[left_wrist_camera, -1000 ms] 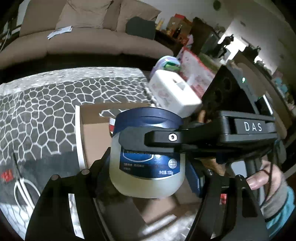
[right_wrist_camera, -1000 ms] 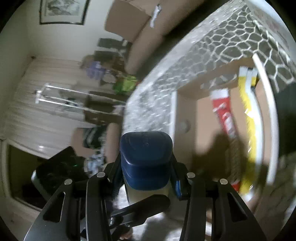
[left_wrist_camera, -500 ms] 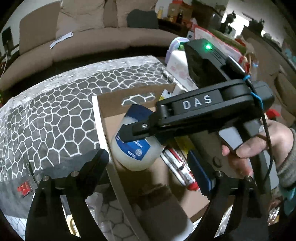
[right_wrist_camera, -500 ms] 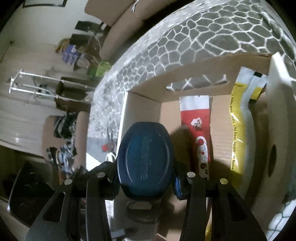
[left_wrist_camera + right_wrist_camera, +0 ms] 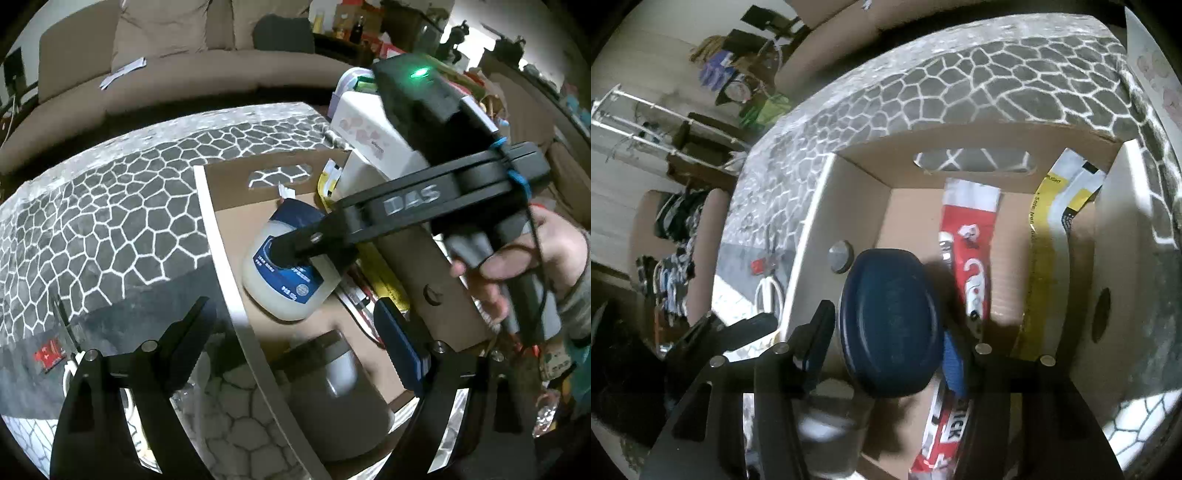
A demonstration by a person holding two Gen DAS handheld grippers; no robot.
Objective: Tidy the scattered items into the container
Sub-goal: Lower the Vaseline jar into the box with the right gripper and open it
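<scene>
A cardboard box [image 5: 221, 236] [image 5: 812, 206] stands on the grey pebble-patterned tabletop. Inside it, a white jar with a dark blue lid [image 5: 280, 291] [image 5: 890, 325] leans against the left wall. My right gripper [image 5: 886, 332] straddles the lid and its jaws are opening. A sliver of cardboard shows between the left finger [image 5: 820, 332] and the lid. In the left wrist view one right finger [image 5: 314, 240] lies across the jar. My left gripper [image 5: 291, 314] is open wide over the box's left wall, holding nothing.
A red toothpaste tube [image 5: 971, 243] and a yellow packet [image 5: 1045, 229] lie in the box. A grey cylinder [image 5: 332, 387] stands at the near corner. A white pack [image 5: 369, 125] sits beyond the box. A small red item [image 5: 48, 356] lies on the table. A hand [image 5: 517, 258] holds the right gripper.
The left gripper let go of the jar and spread wide. The right gripper carried the jar down into the box, and its fingers have now widened around the lid.
</scene>
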